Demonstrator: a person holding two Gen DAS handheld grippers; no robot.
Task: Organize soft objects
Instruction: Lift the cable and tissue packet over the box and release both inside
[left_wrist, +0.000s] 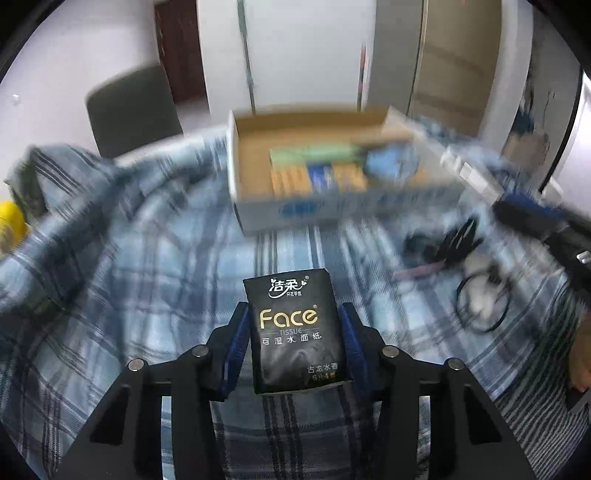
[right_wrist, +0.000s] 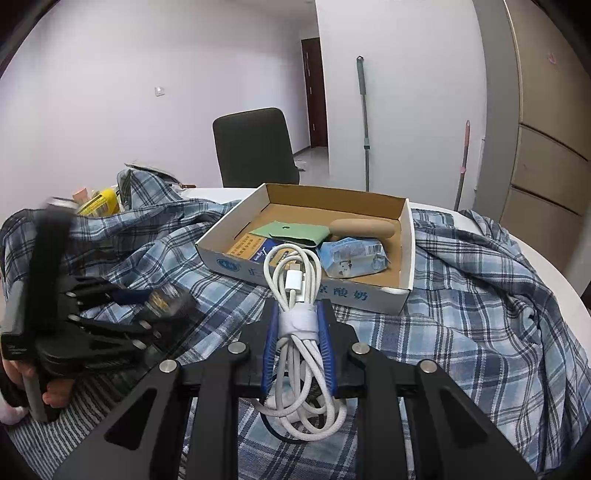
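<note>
My left gripper (left_wrist: 293, 314) is shut on a black "Face" tissue pack (left_wrist: 295, 328), held above the blue plaid cloth (left_wrist: 147, 258). It also shows at the left of the right wrist view (right_wrist: 162, 306), blurred. My right gripper (right_wrist: 297, 317) is shut on a coiled white charging cable (right_wrist: 295, 295) bound with a white strap. An open cardboard box (right_wrist: 404, 258) sits ahead on the cloth, holding a green pouch (right_wrist: 291, 232), a blue tissue pack (right_wrist: 354, 256), a tan roll (right_wrist: 364, 227) and orange-blue packets. The box (left_wrist: 258, 218) is blurred in the left wrist view.
A dark chair (right_wrist: 255, 147) stands behind the white table (right_wrist: 517, 236). A yellow item (right_wrist: 99, 203) lies at the far left. Black cables and hair ties (left_wrist: 476, 295) lie on the cloth to the right. Mop handles (right_wrist: 364, 122) lean on the wall.
</note>
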